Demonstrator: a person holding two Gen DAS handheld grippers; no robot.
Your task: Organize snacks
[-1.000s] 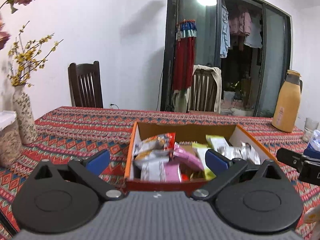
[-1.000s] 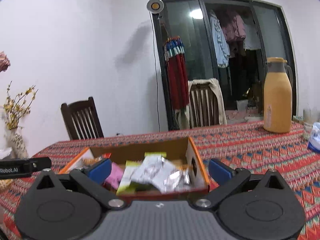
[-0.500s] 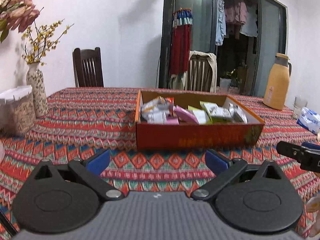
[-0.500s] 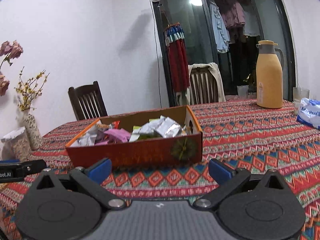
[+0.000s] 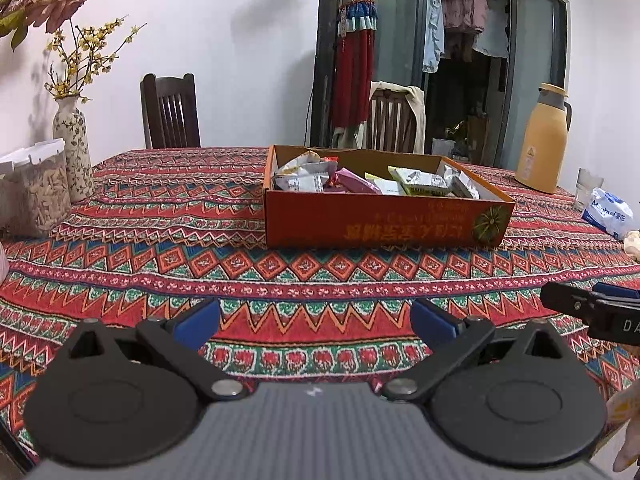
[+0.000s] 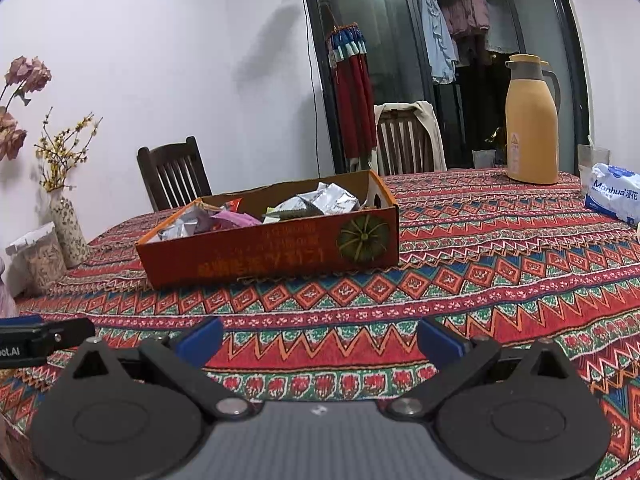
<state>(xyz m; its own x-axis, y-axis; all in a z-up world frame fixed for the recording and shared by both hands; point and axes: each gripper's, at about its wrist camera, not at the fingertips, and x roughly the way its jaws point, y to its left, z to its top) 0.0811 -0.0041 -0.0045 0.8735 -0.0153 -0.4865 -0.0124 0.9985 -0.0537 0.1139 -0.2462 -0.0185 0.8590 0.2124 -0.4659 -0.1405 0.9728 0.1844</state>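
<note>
Snack packets (image 5: 372, 180), a jumble of silver, white, pink and yellow-green foil wrappers, lie inside a shallow orange cardboard box (image 5: 384, 224) that stands toward the far middle of the table (image 5: 160, 248), which is draped in a red, green and blue zigzag-patterned cloth. The box's near wall hides the lower parts of the packets, and their print is too small to read.

The left gripper (image 5: 315, 322), with blue-padded fingers on black arms, hangs over the table's near edge with its fingers spread wide and nothing between them. The right gripper (image 6: 320, 338) hangs likewise, spread and empty, well apart from the box. Each gripper shows only as a cut-off black tip at the side of the other's view. A fingertip or hand at the lower right corner of the left wrist view is mostly out of frame.

Between the grippers and the box lies a broad bare stretch of cloth. Toward the table's left edge stand a clear lidded container of pale sticks (image 5: 34, 194) and a floral ceramic vase (image 5: 74, 152) with yellow sprigs. Near the far right corner stand a mustard-yellow thermos jug (image 6: 531, 124) and a white and blue tissue pack (image 6: 612, 194), cut off by the frame edge.
</note>
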